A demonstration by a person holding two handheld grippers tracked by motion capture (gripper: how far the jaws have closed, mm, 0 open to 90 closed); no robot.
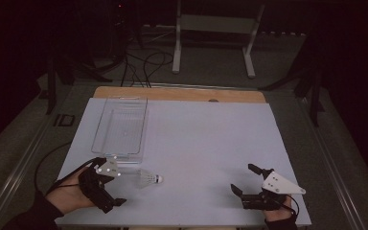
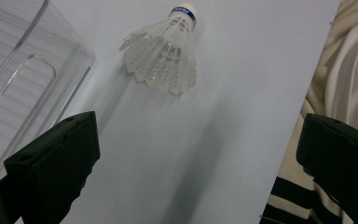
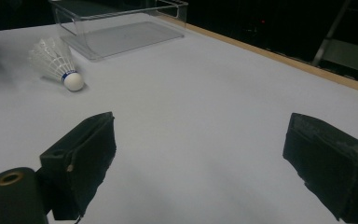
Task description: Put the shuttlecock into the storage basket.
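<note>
A white feather shuttlecock (image 1: 149,179) with a blue band lies on its side on the white table (image 1: 206,143), cork pointing right. My left gripper (image 1: 113,185) is open just left of it, not touching it. In the left gripper view the shuttlecock (image 2: 165,51) lies ahead of the left gripper (image 2: 196,154), beyond its wide-apart jaws. My right gripper (image 1: 244,178) rests open near the front right edge, nothing between its jaws. In the right gripper view the right gripper (image 3: 200,154) faces across the table, with the shuttlecock (image 3: 56,63) far off at the upper left.
A clear plastic bin (image 1: 120,125) stands empty at the left, just behind the shuttlecock; the bin (image 2: 23,79) and bin (image 3: 116,23) also show close to each gripper camera. A wooden strip (image 1: 182,93) edges the table's far side. Striped clothing (image 2: 340,79) hangs past the front edge.
</note>
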